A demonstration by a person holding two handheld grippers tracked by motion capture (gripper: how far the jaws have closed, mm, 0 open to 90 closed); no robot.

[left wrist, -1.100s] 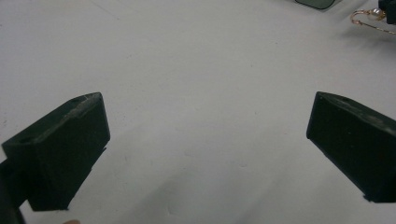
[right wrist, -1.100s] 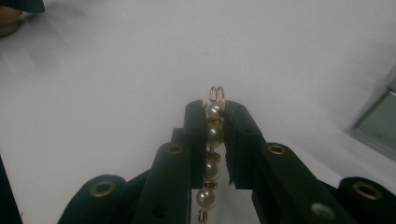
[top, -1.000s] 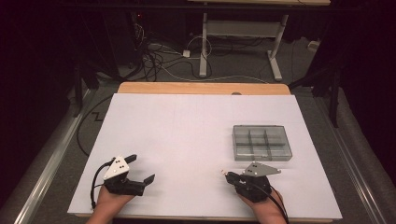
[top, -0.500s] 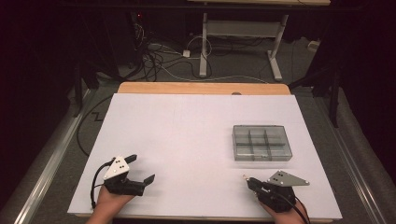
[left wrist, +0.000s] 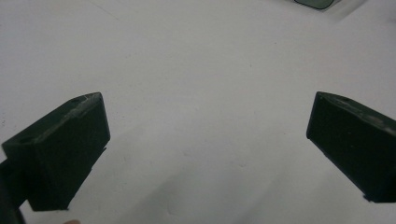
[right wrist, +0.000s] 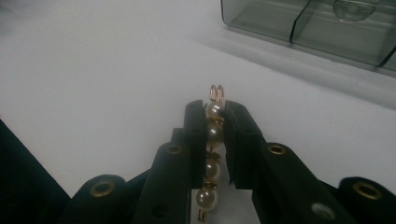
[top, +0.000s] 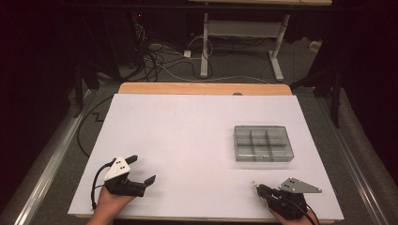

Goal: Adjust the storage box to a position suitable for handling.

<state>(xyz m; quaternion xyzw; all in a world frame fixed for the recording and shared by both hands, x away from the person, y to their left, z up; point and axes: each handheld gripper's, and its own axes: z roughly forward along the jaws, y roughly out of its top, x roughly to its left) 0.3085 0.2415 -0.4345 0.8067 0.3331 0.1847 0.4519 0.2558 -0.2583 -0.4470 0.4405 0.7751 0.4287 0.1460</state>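
White sheeting covers the table [top: 197, 136], and both grippers sit at its near edge. The right gripper [right wrist: 215, 108] is clenched on a pearl bead strand [right wrist: 213, 140] with gold loops; the left gripper [top: 141, 169] — jaws spread wide — grasps nothing. Just beyond the right gripper lies a smoky clear compartment box [top: 263, 143] — contents too dim to tell. Farther off, a wooden edge [top: 202, 88], floor cables [top: 159, 58] and a desk frame [top: 239, 44].
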